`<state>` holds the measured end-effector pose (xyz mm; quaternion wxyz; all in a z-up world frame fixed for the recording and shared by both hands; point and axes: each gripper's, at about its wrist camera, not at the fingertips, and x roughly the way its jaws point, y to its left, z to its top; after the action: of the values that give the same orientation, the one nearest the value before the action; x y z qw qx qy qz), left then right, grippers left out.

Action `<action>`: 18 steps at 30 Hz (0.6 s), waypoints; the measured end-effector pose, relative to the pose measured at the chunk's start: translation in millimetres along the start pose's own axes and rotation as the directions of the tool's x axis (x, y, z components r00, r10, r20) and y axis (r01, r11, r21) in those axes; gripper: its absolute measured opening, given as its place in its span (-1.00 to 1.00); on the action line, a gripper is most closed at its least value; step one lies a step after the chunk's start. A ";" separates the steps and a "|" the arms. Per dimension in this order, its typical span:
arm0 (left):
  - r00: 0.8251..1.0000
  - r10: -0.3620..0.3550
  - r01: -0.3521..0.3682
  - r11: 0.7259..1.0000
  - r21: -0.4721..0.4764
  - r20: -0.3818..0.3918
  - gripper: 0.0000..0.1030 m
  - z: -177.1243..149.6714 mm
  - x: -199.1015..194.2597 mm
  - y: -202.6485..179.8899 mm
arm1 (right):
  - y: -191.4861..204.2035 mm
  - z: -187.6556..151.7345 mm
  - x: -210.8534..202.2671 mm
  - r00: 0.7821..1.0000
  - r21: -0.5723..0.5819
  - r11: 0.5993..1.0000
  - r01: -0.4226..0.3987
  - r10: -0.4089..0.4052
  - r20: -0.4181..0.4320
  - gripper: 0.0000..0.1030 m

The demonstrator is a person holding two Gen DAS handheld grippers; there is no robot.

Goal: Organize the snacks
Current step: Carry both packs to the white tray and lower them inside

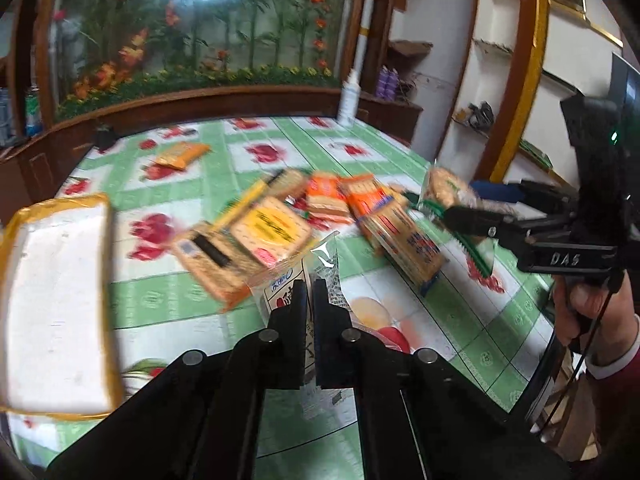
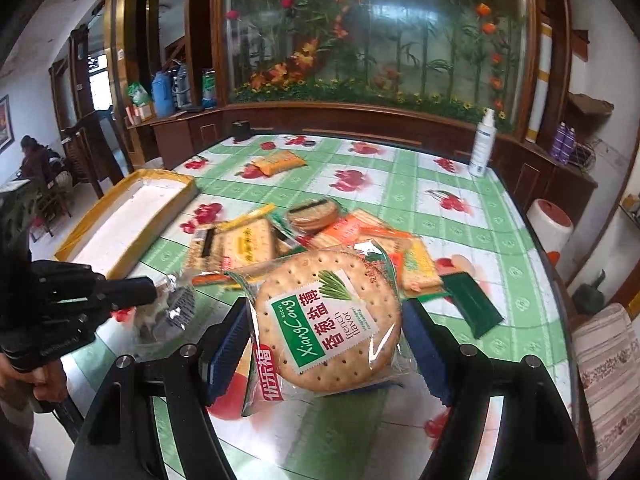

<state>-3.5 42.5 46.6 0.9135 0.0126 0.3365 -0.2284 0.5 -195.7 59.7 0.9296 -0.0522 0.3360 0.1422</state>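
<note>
My left gripper [image 1: 309, 286] is shut on a clear-wrapped snack packet [image 1: 320, 258] and holds it above the table; it also shows in the right wrist view [image 2: 176, 308]. My right gripper [image 2: 326, 320] is shut on a round cracker packet with a green label [image 2: 326, 320], held above the table; it also shows in the left wrist view [image 1: 444, 192]. A pile of several cracker packets [image 1: 280, 232] lies mid-table, also in the right wrist view [image 2: 256, 240]. A white tray with a yellow rim [image 1: 12, 236] sits at the left, also in the right wrist view [image 2: 132, 216].
One orange packet [image 2: 280, 160] lies alone at the far side of the green fruit-print tablecloth [image 2: 460, 224]. A white spray bottle [image 2: 482, 148] stands at the far right corner. A small black object [image 2: 241, 130] sits at the far edge. A wooden cabinet with flowers backs the table.
</note>
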 end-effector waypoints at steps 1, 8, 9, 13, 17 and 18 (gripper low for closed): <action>1.000 0.020 -0.020 1.000 -0.007 0.016 -0.99 1.3 -9.5 6.6 | 5.2 3.2 1.4 1.000 -0.007 1.000 -0.012 0.012 0.001 0.50; 0.976 0.195 -0.185 0.978 -0.098 0.101 -0.99 7.1 -63.8 66.7 | 69.1 34.5 20.9 0.991 -0.094 0.987 -0.129 0.131 0.022 0.49; 0.970 0.219 -0.207 0.972 -0.111 0.103 -0.99 7.6 -67.1 74.6 | 79.1 38.3 24.9 0.989 -0.106 0.984 -0.145 0.148 0.023 0.49; 0.941 0.322 -0.299 0.936 -0.188 0.103 -0.99 0.7 -82.8 114.1 | 130.2 56.4 42.9 0.971 -0.152 0.960 -0.234 0.240 0.021 0.49; 0.910 0.406 -0.376 0.893 -0.247 0.083 -0.99 -9.1 -83.4 145.0 | 180.6 69.3 62.5 0.951 -0.197 0.933 -0.302 0.310 0.009 0.49; 0.905 0.420 -0.389 0.884 -0.260 0.074 -0.99 -11.9 -80.9 151.7 | 190.6 71.4 66.7 0.947 -0.205 0.927 -0.313 0.320 0.005 0.49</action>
<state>-0.4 213.5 67.7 0.9554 -0.0422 0.2920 0.0094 35.9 15.3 71.6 0.8906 -0.0887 0.3059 0.3246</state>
